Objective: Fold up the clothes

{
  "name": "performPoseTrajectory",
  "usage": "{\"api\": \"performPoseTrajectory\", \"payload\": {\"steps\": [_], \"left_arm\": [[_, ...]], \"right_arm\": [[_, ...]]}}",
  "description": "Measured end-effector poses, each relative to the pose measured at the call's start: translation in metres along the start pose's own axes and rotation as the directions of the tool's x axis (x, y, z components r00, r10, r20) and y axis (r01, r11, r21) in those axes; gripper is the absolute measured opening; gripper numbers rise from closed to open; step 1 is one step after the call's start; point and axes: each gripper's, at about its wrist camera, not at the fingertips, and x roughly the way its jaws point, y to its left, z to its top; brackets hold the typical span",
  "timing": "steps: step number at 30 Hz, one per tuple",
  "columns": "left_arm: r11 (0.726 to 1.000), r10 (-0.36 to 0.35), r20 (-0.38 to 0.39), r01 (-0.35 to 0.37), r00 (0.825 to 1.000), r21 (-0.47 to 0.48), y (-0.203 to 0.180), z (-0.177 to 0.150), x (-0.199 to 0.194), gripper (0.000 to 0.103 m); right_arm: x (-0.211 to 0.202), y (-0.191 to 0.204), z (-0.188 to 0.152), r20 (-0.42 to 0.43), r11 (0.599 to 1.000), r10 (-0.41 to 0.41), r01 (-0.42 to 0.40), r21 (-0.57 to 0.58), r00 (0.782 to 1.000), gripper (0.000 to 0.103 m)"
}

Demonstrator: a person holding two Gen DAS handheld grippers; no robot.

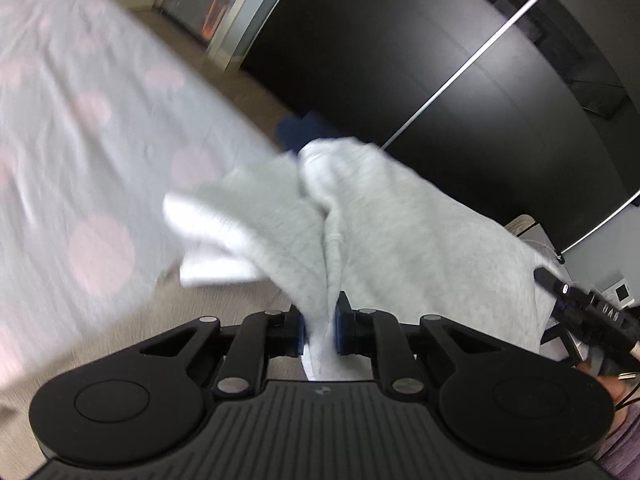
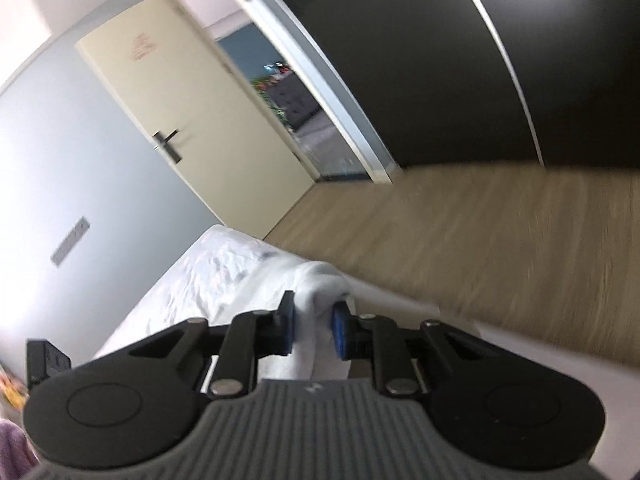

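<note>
A: Where's the garment?

B: The grey garment (image 1: 360, 216) hangs off the bed (image 1: 80, 120), bunched between my two tongs. Left tongs (image 1: 320, 330) are clamped on one fold, right tongs (image 2: 314, 330) on another.

A: How would you handle it?

B: I'd keep both grips firm, lift evenly, spread my hands until it hangs flat, then lay it on the bed.

The left gripper (image 1: 319, 328) pointed downward, its blue pads (image 1: 301, 330) pressed together on a fold of the grey garment (image 1: 360, 220). The right gripper (image 2: 313, 330) pointed less steeply, its jaws closed on a bunch of the same pale cloth, pads (image 2: 339, 330) gripping both sides. In the left wrist view, the right gripper's black body showed at the right edge.
</note>
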Motion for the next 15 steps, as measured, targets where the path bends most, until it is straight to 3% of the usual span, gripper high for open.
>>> {"api": "performPoseTrajectory", "payload": {"steps": [5,8,15], "left_arm": [[0.999,-0.007,0.085,0.003,0.996,0.04,-0.015,0.021,-0.023,0.011],[0.999,-0.01,0.104,0.005,0.995,0.05,-0.014,0.026,-0.021,0.011],[1.0,0.007,0.011,-0.007,1.0,0.013,0.003,-0.003,0.016,0.011]], "right_arm": [[0.011,0.026,0.031,0.038,0.998,0.037,-0.034,-0.06,0.999,0.02],[0.019,0.019,0.029,0.056,0.999,0.044,-0.042,-0.032,0.997,0.02],[0.043,-0.033,-0.008,-0.015,0.997,-0.054,0.055,0.056,0.998,0.019]]}}
